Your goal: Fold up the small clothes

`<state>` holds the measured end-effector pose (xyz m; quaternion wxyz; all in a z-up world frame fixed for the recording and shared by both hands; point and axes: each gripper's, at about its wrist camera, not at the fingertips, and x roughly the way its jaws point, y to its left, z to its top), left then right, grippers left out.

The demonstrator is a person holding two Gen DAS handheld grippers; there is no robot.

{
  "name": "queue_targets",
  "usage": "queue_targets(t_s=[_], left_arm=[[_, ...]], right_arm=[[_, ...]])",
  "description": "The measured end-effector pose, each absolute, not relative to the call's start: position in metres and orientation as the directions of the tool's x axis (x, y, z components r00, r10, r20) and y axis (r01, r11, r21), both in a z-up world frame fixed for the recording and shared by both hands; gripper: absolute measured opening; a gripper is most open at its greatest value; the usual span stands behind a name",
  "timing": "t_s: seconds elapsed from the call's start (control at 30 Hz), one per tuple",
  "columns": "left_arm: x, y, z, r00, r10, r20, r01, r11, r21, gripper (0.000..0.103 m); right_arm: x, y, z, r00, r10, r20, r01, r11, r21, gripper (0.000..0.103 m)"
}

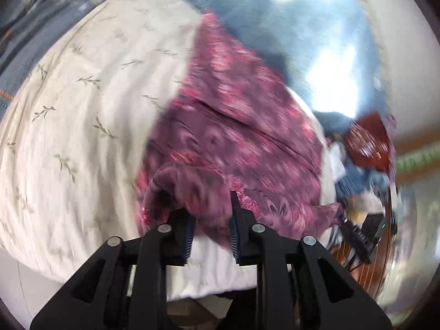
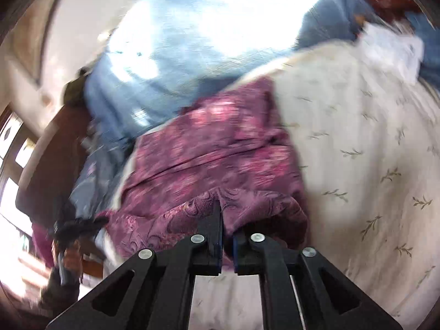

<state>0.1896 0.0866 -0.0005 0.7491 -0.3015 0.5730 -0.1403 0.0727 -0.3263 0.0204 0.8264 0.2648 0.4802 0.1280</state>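
Observation:
A purple and pink patterned garment (image 1: 233,137) lies on a cream bedspread (image 1: 82,110) with a leaf print. My left gripper (image 1: 211,211) holds the garment's near edge between its jaws, with cloth bunched in the gap. In the right wrist view the same garment (image 2: 220,151) spreads ahead, and my right gripper (image 2: 227,220) is shut tight on its near hem. Both views are blurred by motion.
A blue blanket (image 2: 178,55) lies beyond the garment, also in the left wrist view (image 1: 41,13). A pile of clothes (image 1: 365,143) sits at the right edge of the bed. The bedspread continues to the right (image 2: 371,165). Dark furniture (image 2: 55,165) stands at the left.

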Motion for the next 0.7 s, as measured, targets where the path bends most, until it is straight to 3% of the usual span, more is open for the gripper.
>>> queue_targets(t_s=[0.07, 0.13, 0.23, 0.27, 0.3, 0.4, 0.53, 0.7], left_arm=[[0.197, 0.091, -0.009, 0.275, -0.583, -0.764, -0.185, 0.748, -0.638, 0.021], [0.196, 0.096, -0.007, 0.279, -0.615, -0.738, -0.201, 0.714, -0.671, 0.023], [0.184, 0.11, 0.015, 0.351, -0.6, -0.719, -0.156, 0.719, -0.677, 0.046], [0.177, 0.113, 0.022, 0.368, -0.606, -0.706, -0.142, 0.714, -0.686, 0.056], [0.172, 0.114, 0.025, 0.375, -0.616, -0.693, -0.126, 0.707, -0.696, 0.06], [0.15, 0.1, 0.024, 0.341, -0.672, -0.658, -0.071, 0.679, -0.731, 0.067], [0.14, 0.064, -0.004, 0.256, -0.694, -0.673, -0.061, 0.683, -0.728, 0.068], [0.146, 0.03, -0.028, 0.162, -0.761, -0.629, -0.092, 0.623, -0.777, 0.066]], right_arm=[[0.086, -0.331, -0.002, 0.473, 0.418, -0.776, 0.15, 0.829, 0.539, 0.01], [0.083, -0.335, -0.005, 0.49, 0.435, -0.755, 0.171, 0.802, 0.573, 0.011], [0.069, -0.338, 0.007, 0.538, 0.431, -0.724, 0.155, 0.794, 0.588, 0.017], [0.064, -0.34, 0.012, 0.551, 0.425, -0.718, 0.153, 0.794, 0.588, 0.023], [0.057, -0.342, 0.016, 0.562, 0.432, -0.705, 0.149, 0.786, 0.6, 0.029], [0.045, -0.345, 0.017, 0.572, 0.461, -0.678, 0.141, 0.759, 0.635, 0.034], [0.033, -0.348, 0.013, 0.558, 0.479, -0.677, 0.154, 0.742, 0.652, 0.034], [0.027, -0.347, 0.002, 0.531, 0.489, -0.692, 0.183, 0.731, 0.657, 0.034]])
